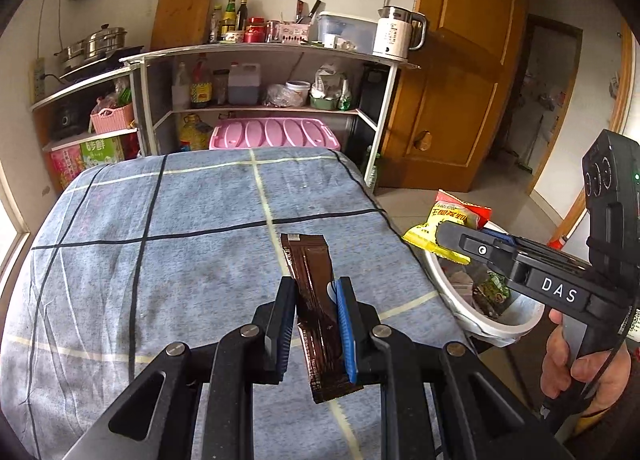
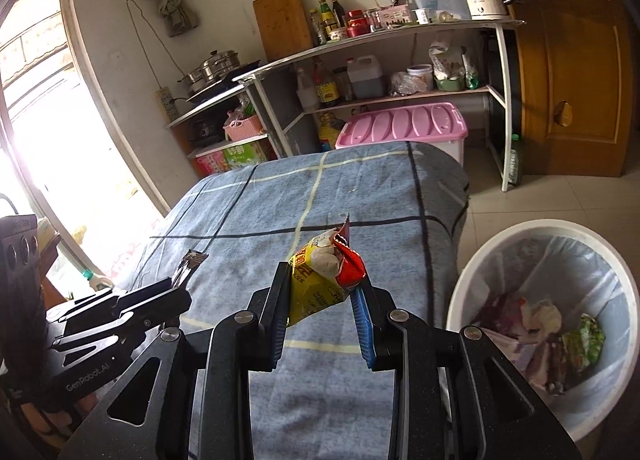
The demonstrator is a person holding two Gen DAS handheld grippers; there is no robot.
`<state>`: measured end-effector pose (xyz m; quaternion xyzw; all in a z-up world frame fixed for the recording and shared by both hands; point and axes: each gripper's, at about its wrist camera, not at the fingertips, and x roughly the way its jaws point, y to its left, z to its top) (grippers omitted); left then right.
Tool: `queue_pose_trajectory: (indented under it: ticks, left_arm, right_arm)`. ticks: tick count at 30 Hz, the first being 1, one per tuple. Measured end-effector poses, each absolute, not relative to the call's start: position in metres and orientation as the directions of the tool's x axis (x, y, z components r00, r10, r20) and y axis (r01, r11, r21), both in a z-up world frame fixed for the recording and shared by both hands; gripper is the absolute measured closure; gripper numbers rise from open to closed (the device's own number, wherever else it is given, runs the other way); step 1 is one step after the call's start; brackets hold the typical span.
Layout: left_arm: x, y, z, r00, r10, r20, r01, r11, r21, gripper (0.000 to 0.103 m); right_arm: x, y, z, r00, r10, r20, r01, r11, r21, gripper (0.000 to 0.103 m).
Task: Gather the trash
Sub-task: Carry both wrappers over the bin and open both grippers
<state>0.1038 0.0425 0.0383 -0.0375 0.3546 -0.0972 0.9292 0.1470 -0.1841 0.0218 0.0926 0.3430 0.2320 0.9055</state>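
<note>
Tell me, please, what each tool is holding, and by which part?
The left tool grips a long dark brown foil sachet across its middle. The right tool pinches a crumpled yellow and red snack wrapper by its lower end.

Bin (image 1: 496, 324) partly behind right tongs (image 1: 444, 234)

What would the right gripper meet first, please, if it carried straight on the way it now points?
Most likely the blue-grey checked cloth covering the table: the right gripper, shut on the yellow and red snack packet, points down over it. The white lined trash bin sits off to its right, outside that line.
</note>
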Motion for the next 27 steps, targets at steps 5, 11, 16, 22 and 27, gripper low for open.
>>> queue_pose_trajectory:
  ticks: [5, 11, 16, 22, 27]
  left_arm:
    - [0.111, 0.007, 0.04, 0.716, -0.263, -0.647, 0.22, 0.964, -0.148, 0.082]
    - [0.123, -0.039, 0.041, 0.685, -0.338, -0.645, 0.302, 0.938, -0.172, 0.082]
    - [0.135, -0.081, 0.035, 0.649, -0.386, -0.655, 0.365, 0.914, -0.177, 0.082]
    - [0.146, -0.123, 0.022, 0.598, -0.427, -0.678, 0.418, 0.888, -0.19, 0.082]
    - [0.156, -0.146, 0.01, 0.573, -0.426, -0.7, 0.428, 0.884, -0.188, 0.082]
  right_arm:
    - [0.141, -0.221, 0.024, 0.687, 0.436, -0.581, -0.302, 0.899, 0.318, 0.073]
    - [0.136, -0.272, 0.021, 0.714, 0.355, -0.603, -0.211, 0.931, 0.298, 0.073]
    - [0.136, -0.309, 0.011, 0.717, 0.292, -0.633, -0.136, 0.949, 0.284, 0.073]
    - [0.138, -0.341, -0.002, 0.701, 0.242, -0.671, -0.071, 0.96, 0.272, 0.073]
    - [0.145, -0.355, -0.016, 0.676, 0.222, -0.703, -0.047, 0.964, 0.26, 0.073]
